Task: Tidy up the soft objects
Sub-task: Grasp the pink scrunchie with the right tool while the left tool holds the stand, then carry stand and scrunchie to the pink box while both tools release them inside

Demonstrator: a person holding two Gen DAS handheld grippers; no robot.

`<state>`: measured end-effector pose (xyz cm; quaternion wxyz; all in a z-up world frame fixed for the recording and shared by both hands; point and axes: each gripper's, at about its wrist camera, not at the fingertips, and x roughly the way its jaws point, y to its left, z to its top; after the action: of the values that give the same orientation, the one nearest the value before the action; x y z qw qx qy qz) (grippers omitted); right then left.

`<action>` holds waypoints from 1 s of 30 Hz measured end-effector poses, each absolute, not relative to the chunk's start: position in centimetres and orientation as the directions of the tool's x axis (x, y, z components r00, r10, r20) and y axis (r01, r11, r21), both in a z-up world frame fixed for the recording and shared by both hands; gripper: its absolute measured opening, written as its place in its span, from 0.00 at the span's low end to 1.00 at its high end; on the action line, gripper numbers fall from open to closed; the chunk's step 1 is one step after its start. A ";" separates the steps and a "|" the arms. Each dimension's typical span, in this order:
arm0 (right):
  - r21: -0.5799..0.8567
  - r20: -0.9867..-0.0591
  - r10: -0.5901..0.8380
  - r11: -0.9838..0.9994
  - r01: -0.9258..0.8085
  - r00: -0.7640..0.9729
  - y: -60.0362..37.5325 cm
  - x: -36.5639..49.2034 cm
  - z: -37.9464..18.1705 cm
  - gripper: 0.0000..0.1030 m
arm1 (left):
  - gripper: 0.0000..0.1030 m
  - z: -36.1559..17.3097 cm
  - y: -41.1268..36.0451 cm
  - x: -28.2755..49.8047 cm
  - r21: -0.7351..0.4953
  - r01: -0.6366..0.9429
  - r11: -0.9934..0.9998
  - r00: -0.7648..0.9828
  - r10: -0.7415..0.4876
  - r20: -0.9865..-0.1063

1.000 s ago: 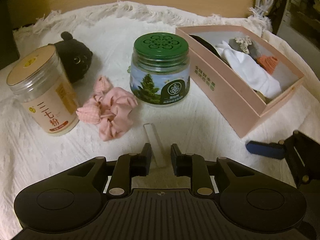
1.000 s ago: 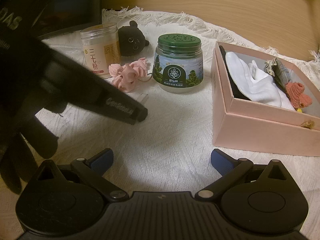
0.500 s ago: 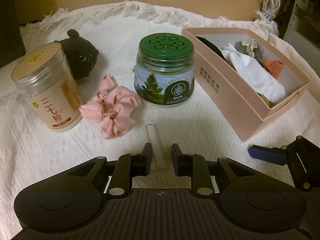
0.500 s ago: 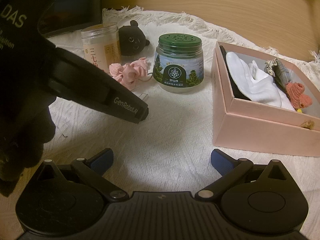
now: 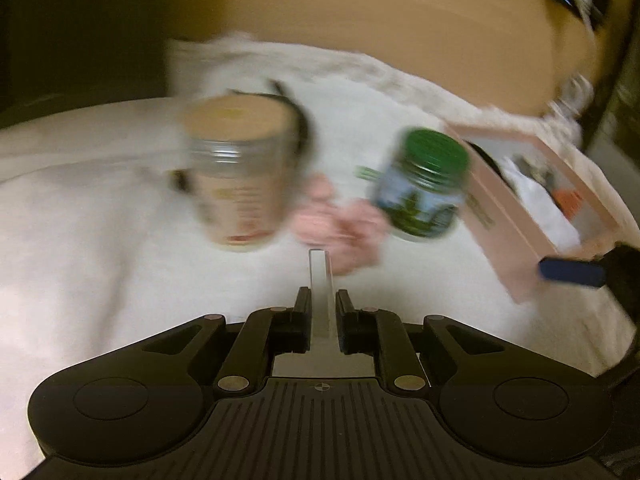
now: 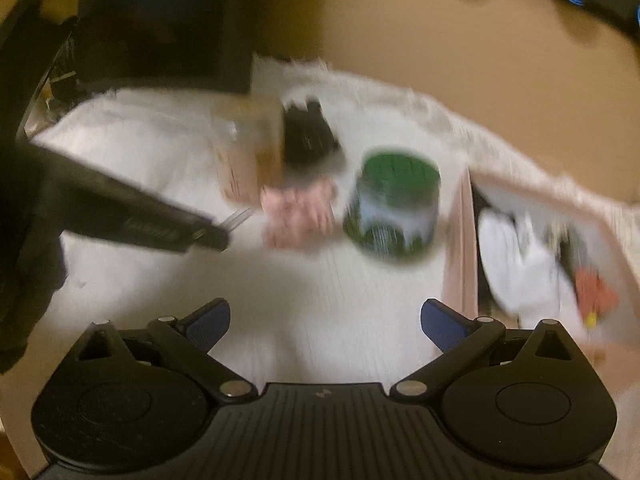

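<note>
Heavy blur in both views. Low in the left wrist view: left gripper [image 5: 320, 300], fingers just drawn closer and now nearly pressed together, pinching a clear strip [image 5: 320, 280] that sticks out past the tips. Below and all around: a white fringed cloth [image 5: 100, 240] covering the bench.

Left to right on the cloth:
- a tan-lidded jar [image 5: 240, 184], upright, with a black plush toy [image 6: 310, 136] just behind it, mostly hidden in the left wrist view;
- a pink scrunchie [image 5: 340, 228], lying loose between the two jars and just beyond the tip of the strip; touching either jar or not, cannot tell through the blur;
- a green-lidded jar [image 5: 424, 188], upright, close beside the box;
- an open pink box [image 5: 500, 232], holding a white cloth [image 6: 516, 264] and something orange [image 6: 596, 292] near its right end.

Far right in the left wrist view: one blue-padded finger of the right gripper [image 6: 324, 320], in front of the box's near corner. In the right wrist view: both blue fingers spread wide, nothing between them, above bare cloth.
</note>
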<state>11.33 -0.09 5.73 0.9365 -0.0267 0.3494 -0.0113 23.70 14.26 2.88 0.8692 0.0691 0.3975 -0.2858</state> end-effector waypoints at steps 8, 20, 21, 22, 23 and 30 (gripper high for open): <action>-0.197 -0.657 -0.074 0.977 -0.076 0.751 3.9 19.7 5.4 0.73 | 0.14 3.3 18.9 25.4 -0.133 0.445 0.886 0.570 -0.395 -0.720; -0.211 -0.778 -0.081 0.968 -0.138 0.623 4.3 26.0 2.0 0.21 | 0.14 2.6 19.7 25.6 -0.136 0.420 0.897 0.572 -0.378 -0.728; -0.201 -0.776 -0.070 0.970 -0.140 0.627 4.1 25.9 2.5 0.19 | 0.14 2.8 19.6 25.5 -0.134 0.420 0.897 0.576 -0.378 -0.725; -0.190 -0.773 -0.058 0.971 -0.144 0.632 4.0 25.8 3.2 0.18 | 0.14 3.1 19.5 25.5 -0.133 0.421 0.897 0.581 -0.380 -0.720; -0.179 -0.767 -0.044 0.973 -0.147 0.641 4.0 25.4 4.1 0.17 | 0.14 3.5 19.4 25.4 -0.132 0.422 0.897 0.587 -0.381 -0.714; -0.116 -0.636 0.051 0.980 -0.160 0.770 1.8 23.1 14.8 0.16 | 0.15 8.9 17.3 25.3 -0.124 0.443 0.888 0.667 -0.418 -0.616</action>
<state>23.09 1.79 14.80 0.9373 -0.0818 0.3342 0.0563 25.32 17.30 8.91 0.9128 0.0181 0.3330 -0.2358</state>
